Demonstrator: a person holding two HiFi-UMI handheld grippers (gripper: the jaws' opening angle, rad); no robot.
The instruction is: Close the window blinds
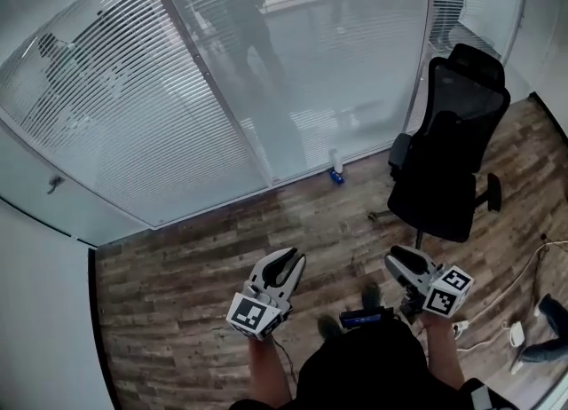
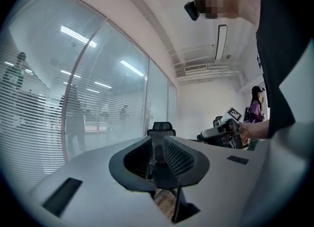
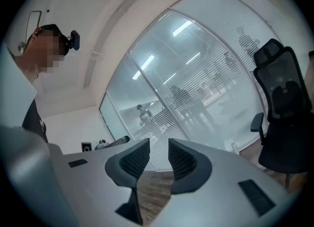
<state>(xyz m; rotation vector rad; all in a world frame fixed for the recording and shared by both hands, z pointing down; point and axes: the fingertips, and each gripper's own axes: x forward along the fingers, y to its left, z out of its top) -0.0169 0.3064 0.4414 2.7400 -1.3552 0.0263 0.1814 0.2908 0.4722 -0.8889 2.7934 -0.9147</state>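
Person stands on the wood floor (image 1: 177, 311), both grippers low, well apart from the window blinds (image 1: 133, 89) on the glass wall along the floor's far edge. Slats lie flat, and figures show through them. Left gripper (image 1: 288, 262) is released: its own view shows the jaws slightly apart, nothing between, with the office chair (image 2: 161, 127) seen through the gap. Right gripper (image 1: 399, 262) is released too, wider gap, empty, with the blinds (image 3: 221, 73) beyond it. Only the head view shows a small bottle (image 1: 336, 169) at the glass base and cables (image 1: 506, 302) at the floor's right edge. Left gripper view catches the right gripper (image 2: 221, 130). Right gripper view shows the chair (image 3: 284, 108) at its right.
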